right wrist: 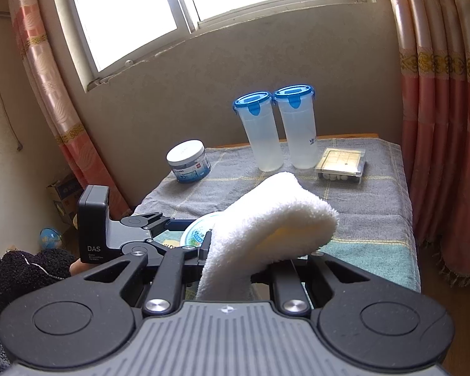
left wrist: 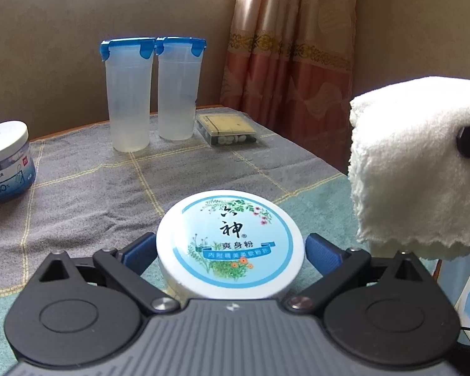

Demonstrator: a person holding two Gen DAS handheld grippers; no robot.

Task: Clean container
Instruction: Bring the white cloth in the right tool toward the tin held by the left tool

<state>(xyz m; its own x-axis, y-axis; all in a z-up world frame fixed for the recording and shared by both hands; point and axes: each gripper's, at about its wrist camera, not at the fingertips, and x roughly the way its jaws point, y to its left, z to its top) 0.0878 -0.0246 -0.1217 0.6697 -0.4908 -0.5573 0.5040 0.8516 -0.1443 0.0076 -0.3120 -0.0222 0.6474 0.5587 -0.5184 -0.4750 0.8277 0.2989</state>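
Left gripper [left wrist: 231,250] fingers spread wide, flanking the round tin [left wrist: 230,244] near the bench [left wrist: 87,188] front edge. Right gripper [right wrist: 235,260] clamped on white towel [right wrist: 266,222] — open cloth beyond to the tall cups [left wrist: 128,94].

Smooth glossy plastic lid [left wrist: 230,244]; fluffy terry cloth [right wrist: 266,219]; frosted plastic cups [left wrist: 128,94]; rough woven tablecloth [left wrist: 94,194].

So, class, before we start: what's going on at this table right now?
A person is working with two handheld grippers. The left gripper stands wide around a round white powder tin on the cloth-covered table; its pads sit at the tin's sides with a slight gap on one. The right gripper is shut on a white towel, held up beside the tin.
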